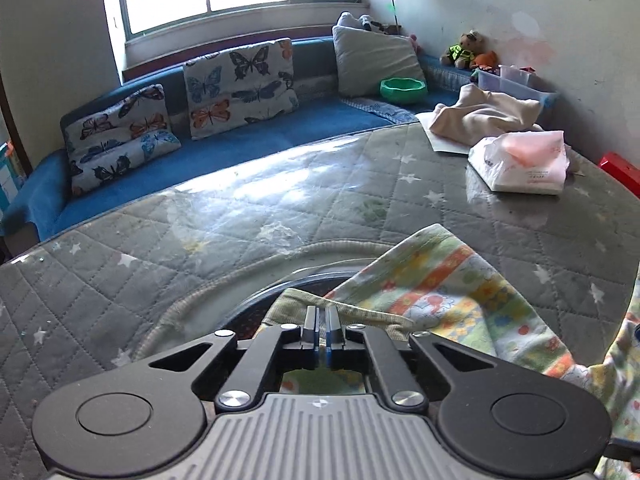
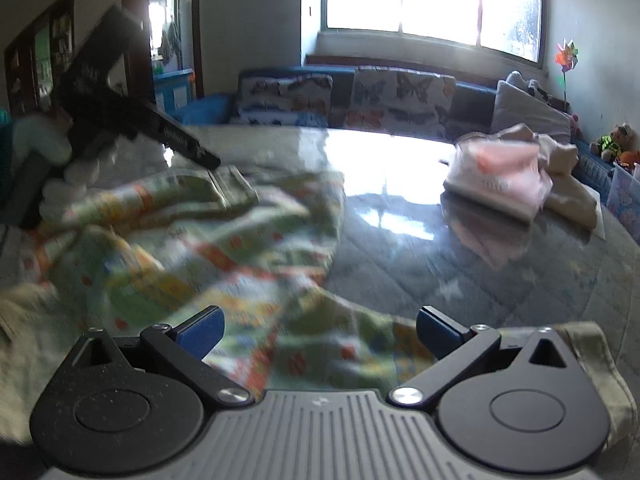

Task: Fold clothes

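A colourful patterned child's garment with a green ribbed hem lies on the glass-topped table. My left gripper is shut on the garment's green hem near the table's front edge. In the right wrist view the same garment spreads crumpled over the left half of the table, blurred by motion. My right gripper is open just above the cloth, its blue pads wide apart. The left gripper shows there at the far left, on the garment's edge.
A white plastic bag with pink cloth and a beige garment lie at the table's far right. A red box sits at the right edge. A blue sofa with butterfly cushions runs behind the table.
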Available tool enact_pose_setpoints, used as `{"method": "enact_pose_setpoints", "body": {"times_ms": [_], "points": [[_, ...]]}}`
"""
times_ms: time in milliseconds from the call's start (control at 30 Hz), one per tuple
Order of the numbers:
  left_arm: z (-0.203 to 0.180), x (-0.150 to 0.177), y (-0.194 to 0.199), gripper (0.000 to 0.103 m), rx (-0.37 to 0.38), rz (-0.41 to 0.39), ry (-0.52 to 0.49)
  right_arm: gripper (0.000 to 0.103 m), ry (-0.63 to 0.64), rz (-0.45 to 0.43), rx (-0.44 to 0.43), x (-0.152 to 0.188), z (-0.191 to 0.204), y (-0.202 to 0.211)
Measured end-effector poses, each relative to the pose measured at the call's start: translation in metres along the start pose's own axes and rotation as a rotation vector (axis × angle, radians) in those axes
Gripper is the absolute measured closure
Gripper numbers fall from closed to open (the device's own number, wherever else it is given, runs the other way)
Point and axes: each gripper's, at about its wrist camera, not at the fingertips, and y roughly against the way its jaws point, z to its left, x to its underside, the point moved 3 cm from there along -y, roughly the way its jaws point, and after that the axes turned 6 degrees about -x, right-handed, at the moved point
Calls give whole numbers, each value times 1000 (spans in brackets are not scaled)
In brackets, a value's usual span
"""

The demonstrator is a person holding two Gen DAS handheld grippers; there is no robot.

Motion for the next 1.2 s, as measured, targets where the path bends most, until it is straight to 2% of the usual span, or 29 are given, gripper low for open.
{"method": "enact_pose_setpoints", "body": {"times_ms": [67, 133, 200, 267, 400, 633, 667, 733, 767, 800, 900, 1133, 1200], "points": [[0, 0, -1, 97, 23, 10, 0, 0, 13, -3, -26, -5, 7, -3], [-1, 1, -4, 93, 15, 16, -5, 0, 30, -3, -51, -9, 15, -7], [-3, 2, -5, 81, 3, 14, -16, 0, 59, 10, -73, -10, 24, -15], [-5, 3, -7, 53, -25, 14, -32, 0, 69, 27, -87, -9, 29, -23], [-4, 3, -16, 52, -32, 32, -34, 0, 83, 50, -106, -10, 35, -33], [-1, 8, -31, 55, 5, 68, -7, 0, 118, 67, -105, -9, 40, -44], [-2, 8, -30, 63, 9, 64, -10, 0, 127, 66, -100, -8, 40, -45], [-4, 9, -29, 72, 16, 55, -16, 0, 148, 65, -85, -5, 42, -47], [-4, 9, -28, 84, 19, 51, -19, 0, 162, 65, -74, -4, 44, -48], [-5, 9, -27, 90, 13, 46, -22, 0, 172, 66, -67, -3, 45, -49], [-5, 10, -20, 97, -8, 24, -18, 0, 184, 69, -57, -2, 46, -50], [1, 9, -12, 98, 14, 13, -14, 0, 181, 68, -58, -2, 45, -50], [3, 7, -13, 95, 17, 17, -12, 0, 181, 68, -58, -2, 45, -50]]}}
